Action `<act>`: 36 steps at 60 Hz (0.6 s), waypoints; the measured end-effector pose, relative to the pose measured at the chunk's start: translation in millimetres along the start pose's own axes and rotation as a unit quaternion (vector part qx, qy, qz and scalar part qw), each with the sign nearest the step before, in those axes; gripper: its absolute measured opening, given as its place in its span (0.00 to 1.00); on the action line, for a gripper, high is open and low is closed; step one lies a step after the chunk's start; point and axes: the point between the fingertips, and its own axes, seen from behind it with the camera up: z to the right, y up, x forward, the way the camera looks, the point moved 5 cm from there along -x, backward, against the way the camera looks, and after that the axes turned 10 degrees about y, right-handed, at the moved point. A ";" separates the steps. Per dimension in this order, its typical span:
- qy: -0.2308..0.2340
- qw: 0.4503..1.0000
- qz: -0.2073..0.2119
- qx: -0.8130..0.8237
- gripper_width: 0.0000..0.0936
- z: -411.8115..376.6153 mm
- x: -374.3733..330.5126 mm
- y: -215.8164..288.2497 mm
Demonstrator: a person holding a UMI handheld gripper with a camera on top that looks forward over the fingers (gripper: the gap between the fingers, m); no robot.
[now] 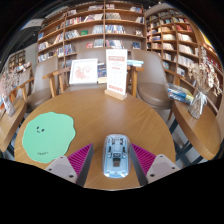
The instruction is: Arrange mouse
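Resting on the round wooden table (100, 110), a smooth silver mouse (116, 155) sits between released jaws.

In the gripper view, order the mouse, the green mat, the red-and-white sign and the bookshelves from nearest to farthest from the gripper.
1. Mouse: between the open fingers of the gripper.
2. Green mat: on the table, left.
3. Red-and-white sign: at the table's far edge.
4. Bookshelves: along the back wall.

Mouse (116, 156) btwn open jaws, on table (95, 110)
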 end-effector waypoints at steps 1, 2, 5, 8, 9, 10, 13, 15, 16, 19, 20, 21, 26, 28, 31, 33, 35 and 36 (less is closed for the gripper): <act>-0.001 1.000 0.000 0.000 0.75 0.3 0.3 0.2; -0.002 1.000 0.000 -0.001 0.70 0.4 0.5 0.4; -0.005 1.000 0.001 0.001 0.49 1.6 1.1 1.1; -0.013 1.000 -0.008 0.005 0.47 3.1 0.0 0.0; -0.014 1.000 -0.010 0.006 0.46 2.8 -1.2 0.2; -0.016 1.000 -0.013 0.007 0.45 3.1 -2.7 0.5; -0.022 1.000 -0.009 0.007 0.44 2.7 -11.7 6.7; -0.024 1.000 0.004 0.008 0.43 1.2 -21.8 15.3; -0.024 1.000 0.010 0.006 0.43 -0.6 -25.9 20.5; -0.021 0.999 0.026 -0.002 0.43 -9.8 -36.5 39.0; -0.017 0.999 0.031 -0.002 0.43 -14.5 -38.0 47.3; -0.011 0.999 0.035 -0.003 0.43 -20.8 -40.8 54.1; 0.022 0.999 0.050 -0.001 0.43 -59.0 -49.7 87.5; 0.030 0.998 0.056 -0.007 0.43 -76.3 -48.4 101.1; 0.041 0.997 0.065 -0.016 0.43 -101.5 -45.3 116.0; 0.047 0.997 0.063 -0.018 0.43 -118.3 -39.3 120.1; 0.057 0.996 0.062 -0.012 0.43 -141.0 -27.7 120.2; 0.063 0.996 0.060 -0.009 0.43 -150.7 -22.8 119.5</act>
